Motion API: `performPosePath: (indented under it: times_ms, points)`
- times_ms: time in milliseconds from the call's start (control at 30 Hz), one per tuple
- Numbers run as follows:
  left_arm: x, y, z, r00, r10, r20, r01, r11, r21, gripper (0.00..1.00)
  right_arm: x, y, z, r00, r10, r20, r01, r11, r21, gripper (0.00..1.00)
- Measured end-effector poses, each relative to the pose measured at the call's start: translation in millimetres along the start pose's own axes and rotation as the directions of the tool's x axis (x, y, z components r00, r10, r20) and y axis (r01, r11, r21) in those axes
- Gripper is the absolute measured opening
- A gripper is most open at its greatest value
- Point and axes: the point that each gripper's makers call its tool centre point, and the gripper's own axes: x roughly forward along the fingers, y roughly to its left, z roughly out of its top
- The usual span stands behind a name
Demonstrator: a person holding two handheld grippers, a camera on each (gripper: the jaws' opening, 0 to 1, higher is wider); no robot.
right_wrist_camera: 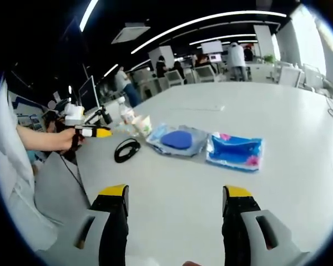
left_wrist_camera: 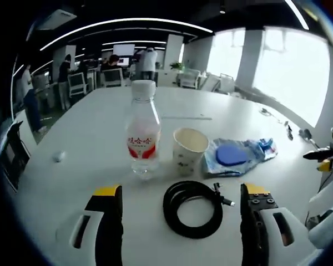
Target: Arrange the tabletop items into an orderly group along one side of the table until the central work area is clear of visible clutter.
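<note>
On the white table (left_wrist_camera: 89, 144) stand a clear water bottle (left_wrist_camera: 142, 130) with a red label and a paper cup (left_wrist_camera: 188, 149), side by side. In front of them lies a coiled black cable (left_wrist_camera: 193, 208), between the open jaws of my left gripper (left_wrist_camera: 181, 191). Right of the cup are a blue pad in a clear bag (left_wrist_camera: 233, 157) and a blue packet (left_wrist_camera: 265, 147). My right gripper (right_wrist_camera: 175, 192) is open over bare table, short of the bagged pad (right_wrist_camera: 177, 139), the packet (right_wrist_camera: 236, 151) and the cable (right_wrist_camera: 126, 149). A hand holds the left gripper (right_wrist_camera: 91, 132) beside the cup (right_wrist_camera: 143, 125).
A small white scrap (left_wrist_camera: 58, 157) lies at the left of the table. A thin strip (left_wrist_camera: 186, 117) lies beyond the cup, and loose cables (left_wrist_camera: 288, 130) are at the far right. A dark screen (left_wrist_camera: 14, 155) stands off the left edge. People and desks fill the background.
</note>
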Motion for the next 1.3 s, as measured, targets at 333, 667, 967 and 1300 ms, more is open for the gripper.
performPosePath:
  times_ms: [333, 667, 967, 1300]
  points:
    - [-45, 10.2, 9.0, 0.999, -0.012, 0.030, 0.011, 1.000, 0.026, 0.94, -6, 2, -1.9, 1.000, -0.017, 0.002, 0.017, 1.000, -0.004, 0.66]
    - [-71, 14.1, 3.6, 0.999, -0.033, 0.029, 0.032, 0.998, 0.046, 0.94, -14, 0, -0.7, 0.999, -0.045, 0.015, 0.045, 0.999, -0.011, 0.66]
    - [-87, 19.6, -1.6, 0.999, -0.038, 0.014, 0.037, 0.997, 0.073, 0.93, -22, -2, -2.7, 0.997, -0.073, 0.018, 0.073, 0.997, -0.016, 0.66]
    - [-82, 18.2, -5.7, 0.998, -0.068, 0.000, 0.068, 0.995, 0.070, 0.91, -13, 13, 0.2, 0.998, -0.059, 0.023, 0.059, 0.998, -0.029, 0.66]
